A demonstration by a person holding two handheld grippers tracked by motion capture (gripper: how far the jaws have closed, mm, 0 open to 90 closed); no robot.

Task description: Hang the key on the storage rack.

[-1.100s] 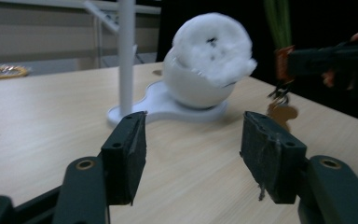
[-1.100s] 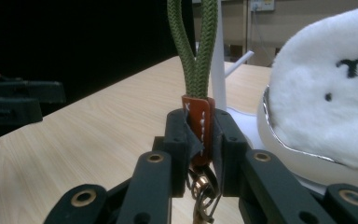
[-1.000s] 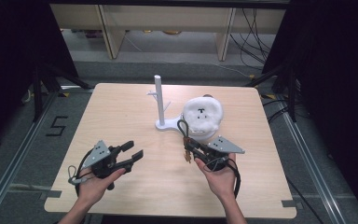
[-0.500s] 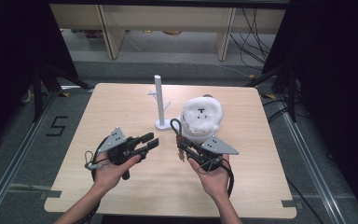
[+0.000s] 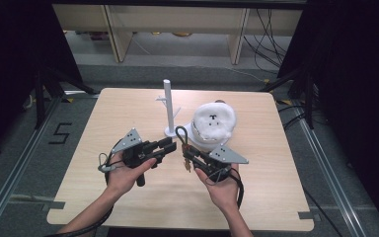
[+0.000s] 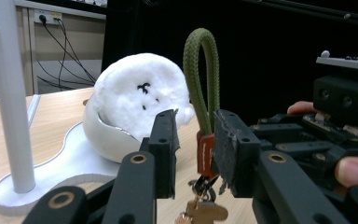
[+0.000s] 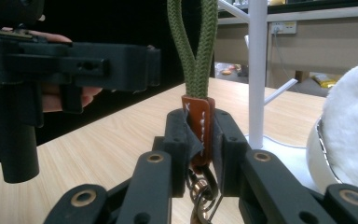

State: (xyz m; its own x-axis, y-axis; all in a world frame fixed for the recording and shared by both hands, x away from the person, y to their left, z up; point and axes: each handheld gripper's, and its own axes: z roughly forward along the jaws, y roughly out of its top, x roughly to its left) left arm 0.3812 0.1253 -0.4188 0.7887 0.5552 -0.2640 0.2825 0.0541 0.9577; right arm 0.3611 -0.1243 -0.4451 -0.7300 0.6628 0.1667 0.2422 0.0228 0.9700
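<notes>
A key ring with an olive-green cord loop (image 5: 180, 133) (image 6: 200, 79) (image 7: 193, 46), an orange-brown leather tab (image 7: 198, 123) and metal keys (image 5: 187, 165) is held upright near the table's middle. My right gripper (image 5: 186, 151) (image 7: 200, 135) is shut on the tab, with the loop standing above the jaws and the keys hanging below. Just left of it, my left gripper (image 5: 170, 144) (image 6: 196, 154) is open. In the left gripper view the tab (image 6: 206, 154) shows in the gap between its jaws, a little beyond them; I see no contact.
A white post stand (image 5: 168, 106) (image 6: 9, 93) (image 7: 257, 70) with side pegs rises behind the grippers. Right of it a white plush toy (image 5: 213, 121) (image 6: 142, 100) (image 7: 354, 121) sits in a white bowl. Bare wooden tabletop (image 5: 103, 118) lies left and in front.
My left gripper has travelled right and forward across the table until its jaws are beside the key ring. The right gripper has shifted slightly left, still holding the tab.
</notes>
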